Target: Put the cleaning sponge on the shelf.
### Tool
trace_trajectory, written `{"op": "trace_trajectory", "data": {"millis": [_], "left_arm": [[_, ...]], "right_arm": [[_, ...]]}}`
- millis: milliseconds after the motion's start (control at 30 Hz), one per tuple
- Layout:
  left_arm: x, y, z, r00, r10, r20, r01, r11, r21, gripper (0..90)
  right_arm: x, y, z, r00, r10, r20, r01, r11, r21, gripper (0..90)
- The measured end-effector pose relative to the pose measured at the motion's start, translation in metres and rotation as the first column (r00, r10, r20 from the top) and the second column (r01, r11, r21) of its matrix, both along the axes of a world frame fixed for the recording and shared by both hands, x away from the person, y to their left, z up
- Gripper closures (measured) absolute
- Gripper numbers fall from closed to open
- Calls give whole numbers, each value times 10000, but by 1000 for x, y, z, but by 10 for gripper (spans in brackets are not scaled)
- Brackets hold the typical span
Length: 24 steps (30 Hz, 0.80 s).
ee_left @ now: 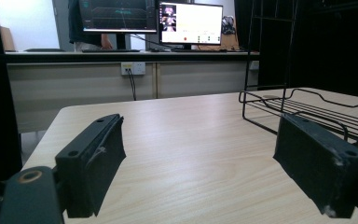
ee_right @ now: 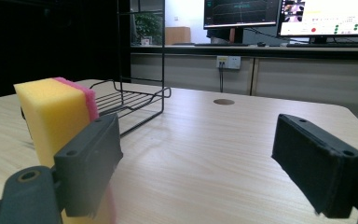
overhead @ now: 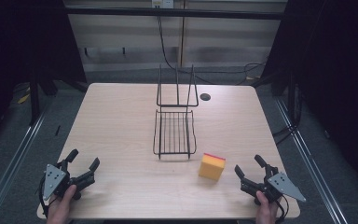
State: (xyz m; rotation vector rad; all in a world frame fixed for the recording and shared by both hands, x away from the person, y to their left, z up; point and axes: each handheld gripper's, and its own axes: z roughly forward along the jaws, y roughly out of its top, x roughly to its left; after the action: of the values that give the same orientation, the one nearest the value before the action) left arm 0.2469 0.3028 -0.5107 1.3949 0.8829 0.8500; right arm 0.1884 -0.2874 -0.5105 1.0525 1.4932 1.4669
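Note:
A yellow sponge with a pink scouring layer (overhead: 212, 166) stands on the wooden table (overhead: 121, 126), just in front and to the right of a black wire rack (overhead: 174, 131). My right gripper (overhead: 248, 169) rests near the table's front right corner, open, with the sponge (ee_right: 56, 116) a short way to its left and nothing between its jaws. At the front left corner my left gripper (overhead: 83, 158) is open and empty. In the left gripper view the rack (ee_left: 307, 109) lies ahead to the right of that gripper (ee_left: 214, 168).
The rack's upright back frame (overhead: 177, 86) rises mid-table. A round cable hole (overhead: 205, 97) sits behind it to the right. Monitors and a desk (ee_left: 121, 51) stand beyond the far edge. Bare tabletop stretches between the two grippers.

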Motion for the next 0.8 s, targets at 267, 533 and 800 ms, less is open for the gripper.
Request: {"op": "trace_trajectory", "data": {"millis": [267, 533, 800], "left_arm": [[0, 0, 0, 10000, -7, 8, 7, 10000, -28, 156], [0, 0, 0, 10000, -6, 5, 6, 10000, -26, 156], [0, 0, 0, 10000, -5, 8, 5, 10000, -27, 156]], "right_arm": [[5, -2, 2, 9981, 33, -612, -15, 9995, 300, 136], [7, -5, 4, 9901, 472, -1325, -461, 9989, 115, 135], [8, -4, 9, 9738, 1145, -1965, -1159, 9932, 43, 141]]}}
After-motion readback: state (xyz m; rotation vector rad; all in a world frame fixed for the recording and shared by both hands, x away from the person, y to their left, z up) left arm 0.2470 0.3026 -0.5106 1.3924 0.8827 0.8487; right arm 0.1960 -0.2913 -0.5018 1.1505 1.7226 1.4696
